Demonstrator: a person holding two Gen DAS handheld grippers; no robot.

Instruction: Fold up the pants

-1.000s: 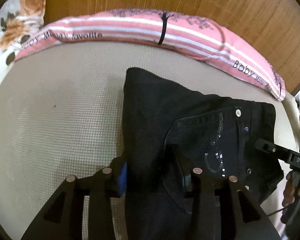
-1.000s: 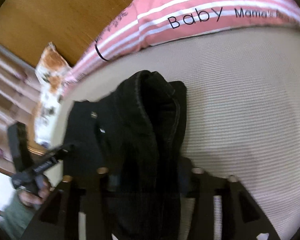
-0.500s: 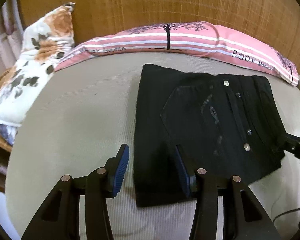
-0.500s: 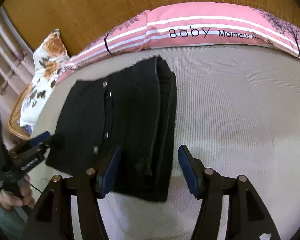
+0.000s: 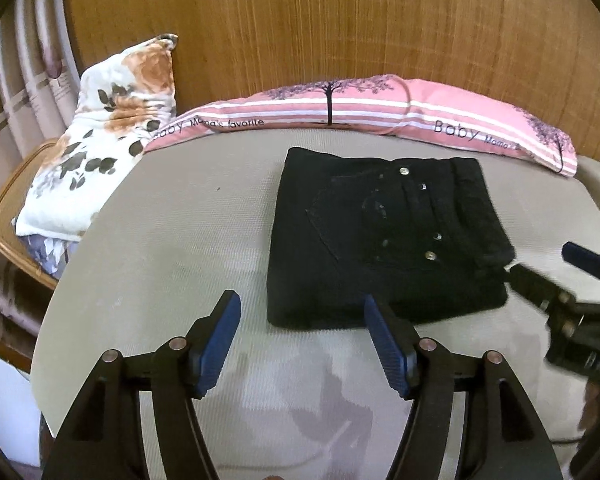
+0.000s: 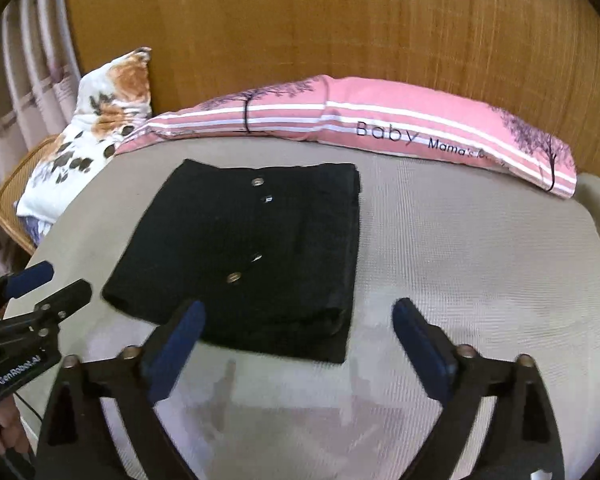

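Both grippers pulled back off pants [image 5: 384, 240], now folded black rectangle w/ rivets.

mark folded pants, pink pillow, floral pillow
folded pants [image 5: 340, 240], left wrist view, bare cloth left of the pocket
pink pillow [image 6: 380, 114], right wrist view, plain pink top
floral pillow [image 5: 112, 128], left wrist view, middle of cover

pants [image 5: 380, 248]: black, folded square, flat on beige mattress [image 5: 172, 248]
left gripper [image 5: 302, 334]: jaws opening, empty, near the pants' near edge
right gripper [image 5: 548, 276]: at right edge
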